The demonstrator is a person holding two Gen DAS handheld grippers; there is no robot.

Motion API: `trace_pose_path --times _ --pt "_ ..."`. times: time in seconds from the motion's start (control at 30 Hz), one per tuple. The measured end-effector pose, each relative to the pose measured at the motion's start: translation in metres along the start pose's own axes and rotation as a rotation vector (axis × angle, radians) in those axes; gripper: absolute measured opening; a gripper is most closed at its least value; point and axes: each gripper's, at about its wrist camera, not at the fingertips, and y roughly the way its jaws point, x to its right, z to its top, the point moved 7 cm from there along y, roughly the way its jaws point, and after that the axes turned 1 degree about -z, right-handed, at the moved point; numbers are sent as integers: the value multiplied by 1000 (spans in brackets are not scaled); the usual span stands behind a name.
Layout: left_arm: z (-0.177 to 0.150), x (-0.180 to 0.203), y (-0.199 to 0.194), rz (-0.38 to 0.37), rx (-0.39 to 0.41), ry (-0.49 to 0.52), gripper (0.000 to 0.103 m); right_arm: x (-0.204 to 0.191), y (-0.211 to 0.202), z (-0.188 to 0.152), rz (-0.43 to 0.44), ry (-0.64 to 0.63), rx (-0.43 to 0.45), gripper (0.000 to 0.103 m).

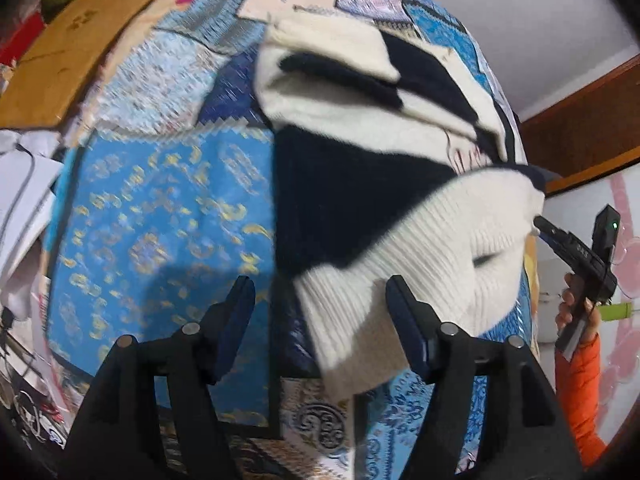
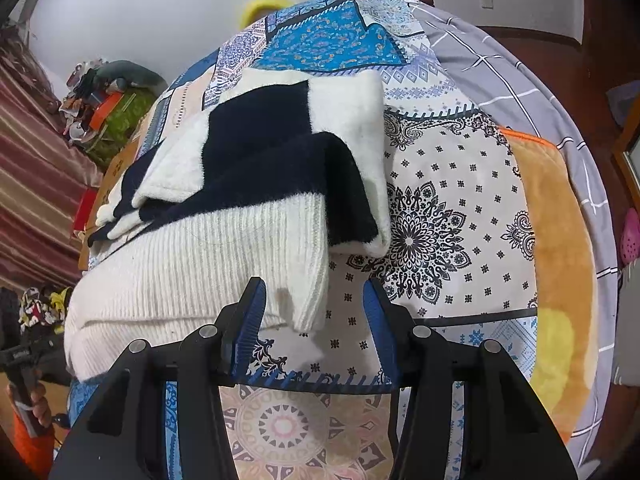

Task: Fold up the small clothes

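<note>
One patchwork bedspread covers the bed, with a white wall behind. One black-and-white knit sweater, partly folded, lies on it. Two grippers are present: the left gripper stands open over the ribbed hem; the right gripper stands open, with the hem corner between its jaws, unpressed.

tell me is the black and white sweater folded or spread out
Folded: the black and white knit sweater lies on the patchwork bedspread in stacked layers, its ribbed hem doubled over.
</note>
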Motion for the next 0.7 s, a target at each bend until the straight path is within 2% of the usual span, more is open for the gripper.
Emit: trace_pose_path --times 0.1,0.23,0.3,0.33,0.4,0.47,0.7 --pt "-6 6 14 -30 -32 -12 68 3 4 -1 -9 1 -10 47" --pt "-6 11 15 -51 -3 -14 67 8 6 -4 -16 6 -16 47" --pt "-6 17 15 -81 5 -3 50 11 7 -5 -17 11 -17 47" --pt "-6 19 14 -89 7 3 46 13 8 -4 -19 15 -16 47" --pt "-4 25 13 -99 13 20 27 16 9 -4 -20 20 -15 47" --pt "-1 28 10 -97 20 33 17 17 11 -3 -18 26 -15 47" --pt "17 30 -13 -83 103 55 12 13 20 3 -9 13 -6 47"
